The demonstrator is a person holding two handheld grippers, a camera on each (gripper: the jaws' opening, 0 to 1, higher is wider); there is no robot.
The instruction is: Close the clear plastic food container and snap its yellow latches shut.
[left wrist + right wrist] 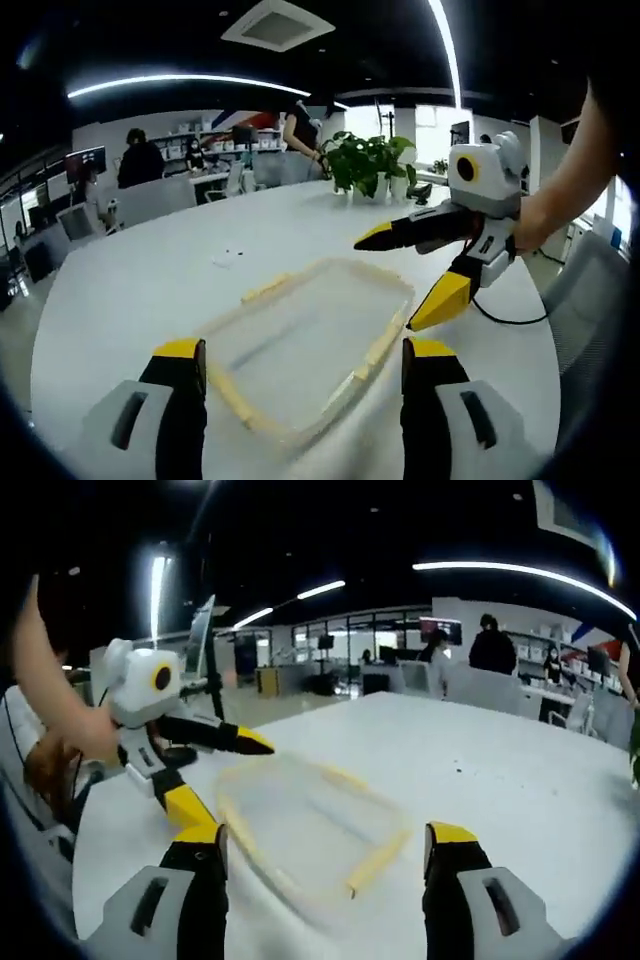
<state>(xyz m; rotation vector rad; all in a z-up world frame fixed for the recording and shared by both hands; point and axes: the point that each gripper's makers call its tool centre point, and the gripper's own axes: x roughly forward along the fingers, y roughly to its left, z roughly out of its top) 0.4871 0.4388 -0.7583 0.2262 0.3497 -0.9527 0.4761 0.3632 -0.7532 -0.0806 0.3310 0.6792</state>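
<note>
A clear plastic food container (315, 345) with pale yellow latches along its rim lies flat on the white table (130, 290). My left gripper (305, 375) is open just in front of it, jaws spread on either side of its near corner. My right gripper (415, 275) enters from the right with its jaws wide apart above the container's far right edge. In the right gripper view the container (310, 825) lies ahead, blurred, between the open right gripper (325, 855) jaws. The left gripper (215, 780) hovers open over the container's left edge. Neither gripper holds anything.
A potted green plant (365, 165) stands at the table's far edge. People sit at desks (140, 160) in the office behind. A person's arm (570, 175) holds the right gripper. A cable (510, 320) trails across the table at the right. The table edge runs near chairs on the left.
</note>
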